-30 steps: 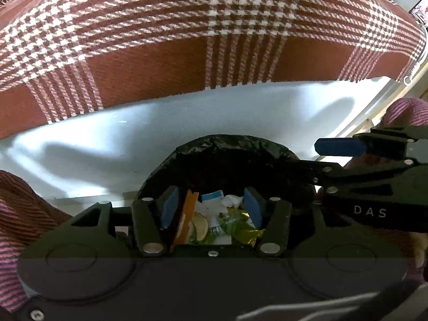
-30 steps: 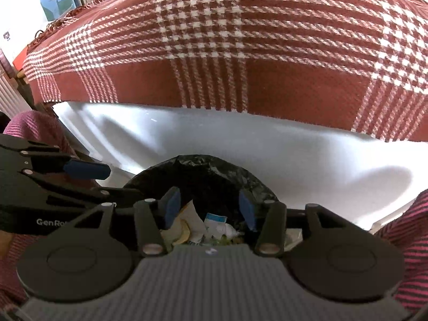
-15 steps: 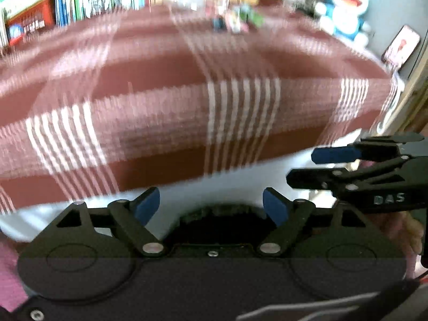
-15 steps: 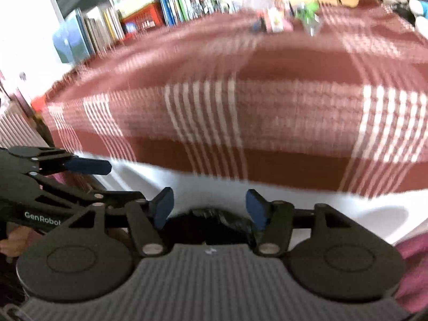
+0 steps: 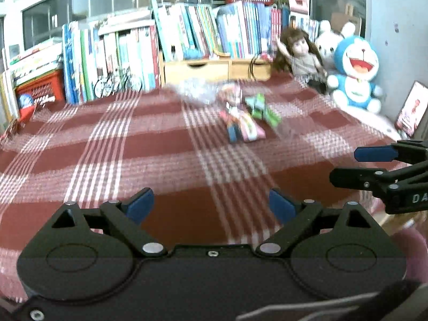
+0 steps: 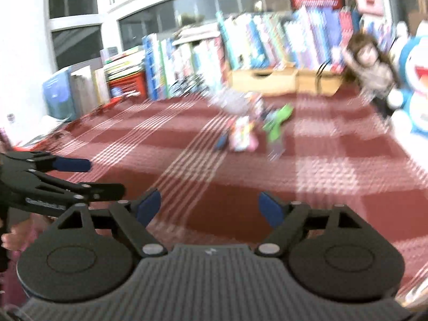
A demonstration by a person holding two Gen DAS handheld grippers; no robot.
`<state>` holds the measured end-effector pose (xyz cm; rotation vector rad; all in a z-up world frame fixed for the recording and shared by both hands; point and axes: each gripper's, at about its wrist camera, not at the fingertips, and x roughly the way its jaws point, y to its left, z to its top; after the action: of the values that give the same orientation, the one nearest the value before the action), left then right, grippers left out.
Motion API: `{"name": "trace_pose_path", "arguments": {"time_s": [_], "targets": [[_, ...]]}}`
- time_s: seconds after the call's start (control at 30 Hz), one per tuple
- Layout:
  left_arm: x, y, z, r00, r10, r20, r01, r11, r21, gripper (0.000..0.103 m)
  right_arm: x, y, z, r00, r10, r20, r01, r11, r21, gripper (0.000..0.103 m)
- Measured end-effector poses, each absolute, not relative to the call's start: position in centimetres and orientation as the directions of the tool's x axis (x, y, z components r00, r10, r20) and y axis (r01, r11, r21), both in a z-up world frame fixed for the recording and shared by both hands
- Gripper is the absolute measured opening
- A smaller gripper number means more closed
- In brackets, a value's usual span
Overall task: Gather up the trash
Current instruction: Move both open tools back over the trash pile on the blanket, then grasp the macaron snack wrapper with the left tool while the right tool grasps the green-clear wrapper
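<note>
A: Which step is this?

B: Between pickups, I'd say. The left gripper (image 5: 211,204) and right gripper (image 6: 210,204) have just been opening; both jaws stand apart with nothing between them, above the near edge of the plaid cloth (image 5: 133,144).

A: Where's the trash?

B: Wrappers (image 5: 247,117) lie near the middle of the cloth, in front of the wooden drawers (image 5: 216,68), with a crumpled clear bag (image 5: 196,92) just behind them.

A: Next?

B: Probably reach forward and close on one wrapper.

A: Any writing?

B: Only "DA" on the right gripper's arm; the book spines are too blurred.
</note>
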<state>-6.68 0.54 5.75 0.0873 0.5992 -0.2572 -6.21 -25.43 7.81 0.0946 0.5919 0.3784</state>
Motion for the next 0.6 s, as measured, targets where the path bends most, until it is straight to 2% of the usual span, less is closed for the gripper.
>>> {"name": "trace_pose_path", "arguments": {"time_s": [0.07, 0.13, 0.23, 0.43, 0.6], "targets": [[-4.6, -0.2, 6.1, 0.805, -0.211, -0.555, 0.252, 0.968, -0.003, 0.092, -4.9, -26.0, 8.1, 0.793, 0.335, -0.508, -0.295, 0.942, 0.16, 0.088], [-2.7, -0.8, 6.3, 0.812, -0.214, -0.543, 0.241, 0.97, -0.021, 0.092, -3.5, -26.4, 8.2, 0.818, 0.293, -0.496, -0.257, 0.956, 0.141, 0.082], [0.6, -2.0, 6.3, 0.819, -0.223, -0.529, 0.231, 0.972, -0.053, 0.093, -0.6, -27.3, 8.2, 0.834, 0.249, -0.492, -0.203, 0.968, 0.145, 0.081], [7.4, -4.6, 5.1, 0.813, -0.219, -0.539, 0.171, 0.976, -0.138, 0.093, 4.1, -29.3, 7.8, 0.83, 0.223, -0.511, -0.137, 0.97, 0.202, 0.074], [11.8, -7.5, 3.2, 0.798, -0.185, -0.573, 0.133, 0.982, -0.132, 0.093, 7.7, -30.2, 7.5, 0.813, 0.234, -0.533, -0.121, 0.963, 0.239, 0.072]]}}
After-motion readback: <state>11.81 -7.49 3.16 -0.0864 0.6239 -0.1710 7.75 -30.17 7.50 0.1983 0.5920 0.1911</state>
